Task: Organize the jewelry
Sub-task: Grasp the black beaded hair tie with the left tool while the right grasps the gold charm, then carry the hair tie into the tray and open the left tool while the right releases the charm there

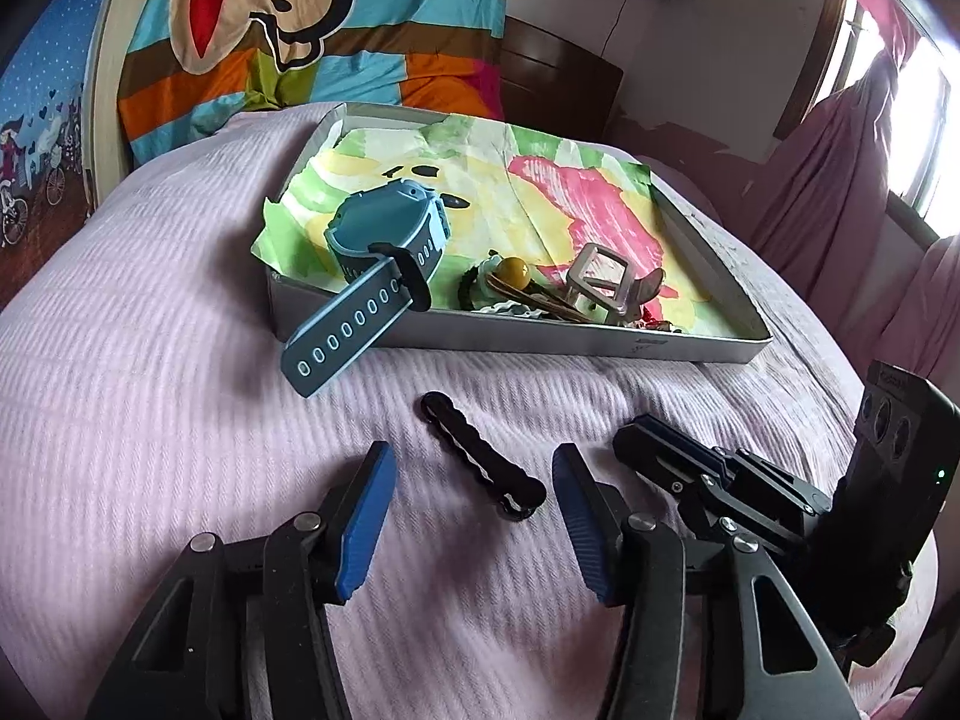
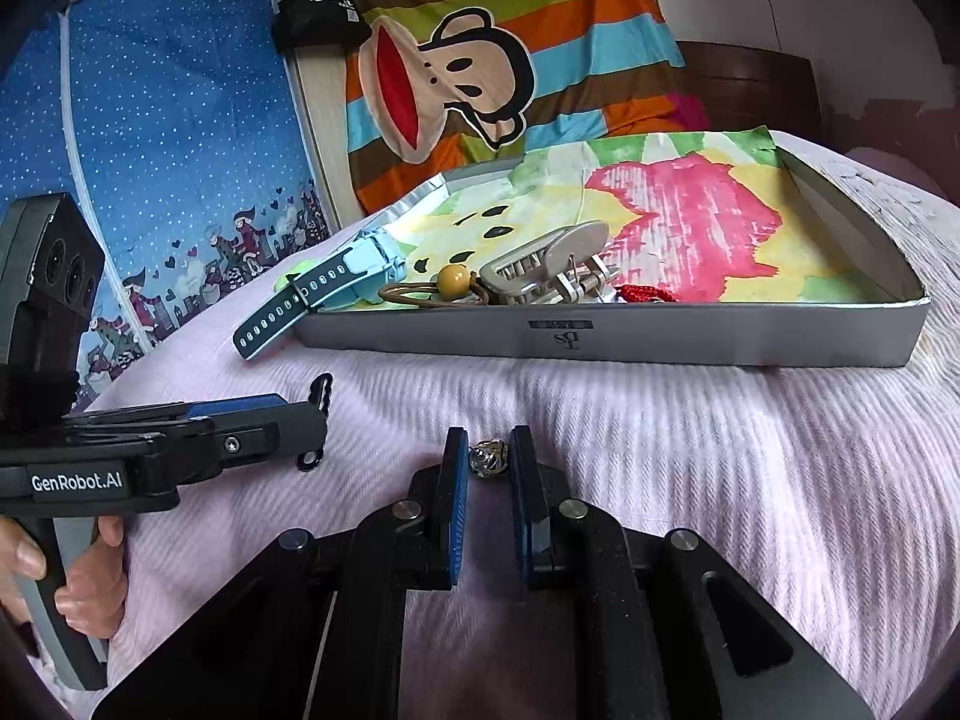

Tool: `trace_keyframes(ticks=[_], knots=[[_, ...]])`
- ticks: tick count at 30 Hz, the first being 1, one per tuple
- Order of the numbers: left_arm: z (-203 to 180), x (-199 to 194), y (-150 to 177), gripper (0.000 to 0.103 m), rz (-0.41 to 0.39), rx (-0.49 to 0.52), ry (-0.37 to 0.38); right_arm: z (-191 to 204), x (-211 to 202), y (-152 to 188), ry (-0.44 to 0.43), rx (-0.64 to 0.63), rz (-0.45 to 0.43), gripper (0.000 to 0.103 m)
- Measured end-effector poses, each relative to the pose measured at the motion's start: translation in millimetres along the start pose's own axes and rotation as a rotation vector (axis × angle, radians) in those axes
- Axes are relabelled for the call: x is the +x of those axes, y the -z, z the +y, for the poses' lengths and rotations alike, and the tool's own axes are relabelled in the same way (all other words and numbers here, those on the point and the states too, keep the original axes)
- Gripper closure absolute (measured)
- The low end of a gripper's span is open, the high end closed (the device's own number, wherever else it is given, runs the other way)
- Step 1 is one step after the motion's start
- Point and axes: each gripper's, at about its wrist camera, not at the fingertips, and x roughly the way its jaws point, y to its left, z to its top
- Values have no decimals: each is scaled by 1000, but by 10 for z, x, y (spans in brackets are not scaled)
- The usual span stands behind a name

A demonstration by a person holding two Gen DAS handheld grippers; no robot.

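My left tongs (image 1: 474, 516) stand wide apart over the pink bedspread (image 1: 180, 372), holding nothing, with a black wavy hair clip (image 1: 480, 456) lying between the tips, untouched. My right tongs (image 2: 489, 468) are narrowed around a small metallic trinket (image 2: 487, 457); whether the pads actually grip it I cannot tell. The jewelry tray (image 2: 630, 339) lies beyond, a blue watch (image 1: 384, 240) draped over its edge.
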Motion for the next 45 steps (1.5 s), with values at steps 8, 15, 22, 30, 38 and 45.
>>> trace_keyframes(ticks=[8, 15, 22, 30, 38, 45], knots=[[-48, 18, 55, 80, 23, 32, -58, -21, -1, 17, 1, 5, -3, 91], [-68, -8, 88, 88, 13, 38, -67, -34, -26, 30, -7, 11, -14, 91], [-204, -90, 98, 89, -21, 92, -85, -105, -116, 44, -33, 46, -68, 91], [-368, -221, 11, 89, -100, 129, -76, -130, -303, 45, -38, 67, -176, 91], [-441, -324, -261, 89, -207, 102, -75, -235, -564, -90, -11, 92, -307, 91], [-420, -157, -554, 89, -222, 39, -64, -427, -558, -313, 40, 89, -342, 91]])
